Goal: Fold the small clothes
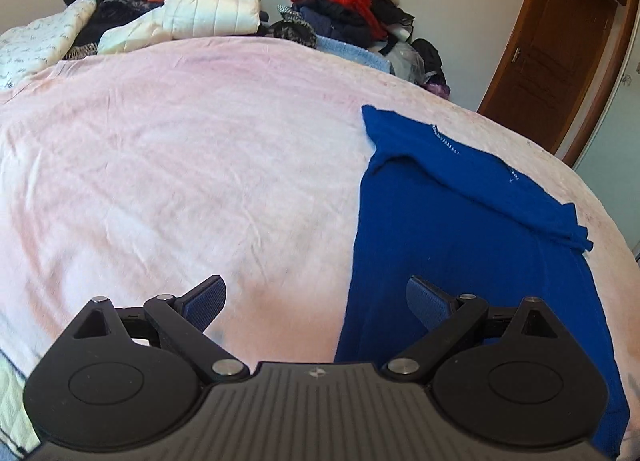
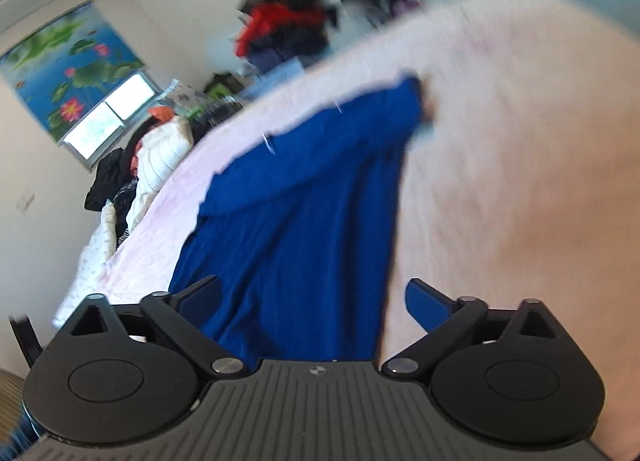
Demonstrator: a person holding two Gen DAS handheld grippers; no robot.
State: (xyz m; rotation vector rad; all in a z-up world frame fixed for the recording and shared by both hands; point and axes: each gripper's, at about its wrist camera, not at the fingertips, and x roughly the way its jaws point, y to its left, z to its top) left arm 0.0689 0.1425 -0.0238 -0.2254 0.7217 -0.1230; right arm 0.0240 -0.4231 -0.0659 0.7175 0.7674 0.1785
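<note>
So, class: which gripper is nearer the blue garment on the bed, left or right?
Right. The right gripper hangs directly over the blue garment, jaws open. The left gripper sits beside its edge, mostly over the pink bedcover.

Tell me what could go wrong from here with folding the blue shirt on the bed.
1. Both the left gripper and right gripper are open and hold nothing, so the blue shirt may sag out of its partial fold.
2. The pink bedsheet is soft and wrinkled; a pinch at the shirt's edge might catch sheet as well.
3. The right wrist view is blurred, so aiming the next grasp could be off.
</note>
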